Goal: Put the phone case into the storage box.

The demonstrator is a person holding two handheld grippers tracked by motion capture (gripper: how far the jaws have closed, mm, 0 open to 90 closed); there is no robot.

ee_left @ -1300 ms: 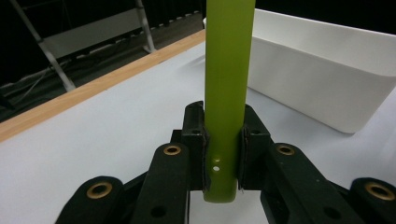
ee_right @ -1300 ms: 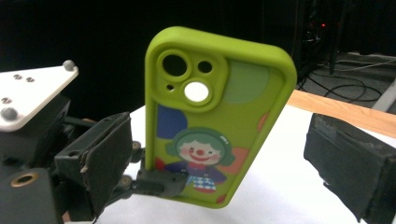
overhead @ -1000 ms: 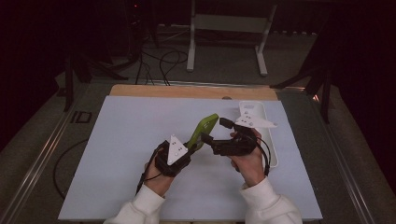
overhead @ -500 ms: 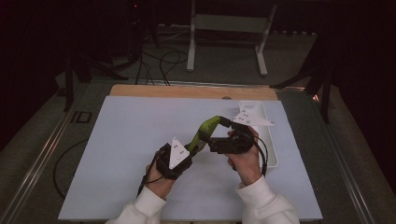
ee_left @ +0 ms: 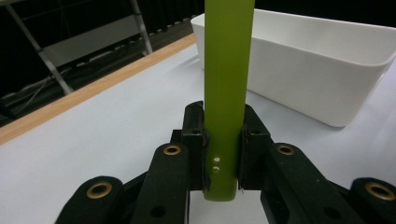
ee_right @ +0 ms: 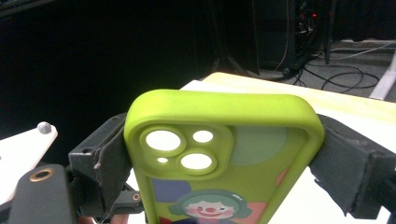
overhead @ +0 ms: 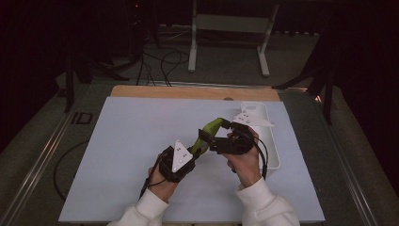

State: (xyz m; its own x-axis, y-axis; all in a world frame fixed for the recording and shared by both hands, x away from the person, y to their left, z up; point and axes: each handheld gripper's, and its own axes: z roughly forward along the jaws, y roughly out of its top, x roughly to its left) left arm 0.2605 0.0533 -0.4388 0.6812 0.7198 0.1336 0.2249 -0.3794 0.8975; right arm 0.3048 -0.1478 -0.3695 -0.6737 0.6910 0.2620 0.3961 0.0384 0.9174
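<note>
Dark room surrounds my working place, with a white metal stand (overhead: 229, 28) and some cables (overhead: 162, 63) on the floor behind the table. On the table lies a pale blue-white mat (overhead: 127, 141), and beyond its far edge I see a strip of wood (overhead: 188, 92). A white tray (overhead: 270, 141) stands on the right side of the mat, with its long side going away from me.

I hold the green phone case (overhead: 207, 134) above the mat, between my two grippers, a little right of the middle and just beside the tray. The left gripper (overhead: 190, 153) is closed on one end of the case: in the left gripper view the jaws press both flat sides of the thin green edge (ee_left: 226, 93), and the end comes out a little under them. The right gripper (overhead: 225, 136) is closed on the other end. In the right gripper view its grey pads (ee_right: 109, 158) press the two long sides of the case (ee_right: 224, 154) near the camera openings (three round holes and one small). The inner side shows a clown picture (ee_right: 210, 207). The case looks bent in the high view, like an arch between the grippers.

My left hand (overhead: 162, 181) and right hand (overhead: 244, 162) come from the bottom, both in white sleeves (overhead: 263, 205).
</note>
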